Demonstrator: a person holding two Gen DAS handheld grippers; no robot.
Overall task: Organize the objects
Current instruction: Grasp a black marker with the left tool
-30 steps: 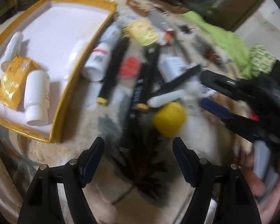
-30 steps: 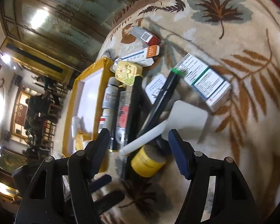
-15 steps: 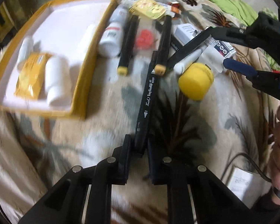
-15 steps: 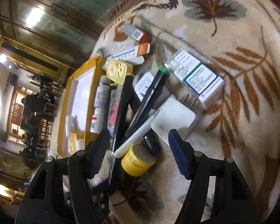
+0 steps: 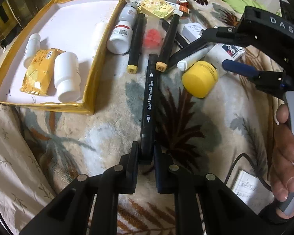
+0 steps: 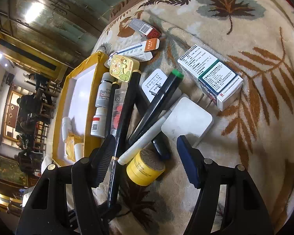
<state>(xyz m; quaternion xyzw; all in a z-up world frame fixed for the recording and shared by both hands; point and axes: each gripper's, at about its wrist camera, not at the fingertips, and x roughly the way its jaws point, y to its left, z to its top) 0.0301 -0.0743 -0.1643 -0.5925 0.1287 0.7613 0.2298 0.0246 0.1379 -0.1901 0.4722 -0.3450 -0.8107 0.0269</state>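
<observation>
The near end of the black marker (image 5: 149,105) was hidden between the pads of the left gripper (image 5: 146,157). In the right wrist view most of the yellow-rimmed box (image 6: 61,105) lay behind the gripper's finger, and its contents showed only in part. A notepad (image 5: 245,186) was half covered by a hand (image 5: 286,156), itself cut by the picture's edge. The print on the white carton (image 6: 209,74) was too small to read.

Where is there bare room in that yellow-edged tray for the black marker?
The tray's white floor is bare across its far half, beyond the white bottle and yellow packet. Right of the tray, bottles, markers and boxes crowd the blanket.
</observation>
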